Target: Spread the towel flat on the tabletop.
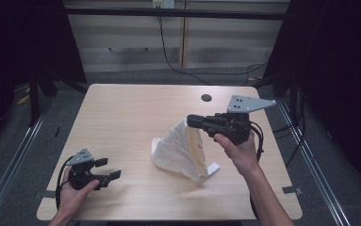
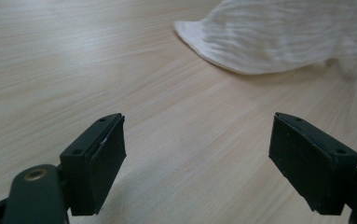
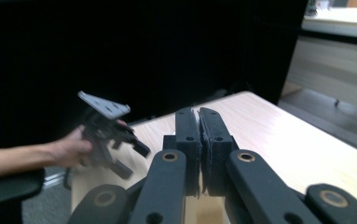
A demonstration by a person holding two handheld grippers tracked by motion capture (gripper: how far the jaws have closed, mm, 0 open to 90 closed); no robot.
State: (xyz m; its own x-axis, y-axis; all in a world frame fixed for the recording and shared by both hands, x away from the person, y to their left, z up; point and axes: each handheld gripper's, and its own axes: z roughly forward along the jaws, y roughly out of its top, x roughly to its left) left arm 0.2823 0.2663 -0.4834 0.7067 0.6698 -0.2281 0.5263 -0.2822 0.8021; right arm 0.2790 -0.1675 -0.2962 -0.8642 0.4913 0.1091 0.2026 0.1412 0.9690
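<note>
Worktop [image 1: 121, 122] of pale wood carries a white cloth [image 1: 180, 150], soft and light, best pinched at an edge, lifted into a peak at centre-right by the right hand-held gripper [image 1: 192, 121], jaws clamped on it, while the left hand-held gripper [image 1: 108, 168] rests wide open, empty.

We count one white cloth [image 1: 180, 148] on one wooden table [image 1: 121, 117] (light-grained), plus two grippers: left gripper [image 1: 108, 168], right gripper [image 1: 191, 121].
</note>
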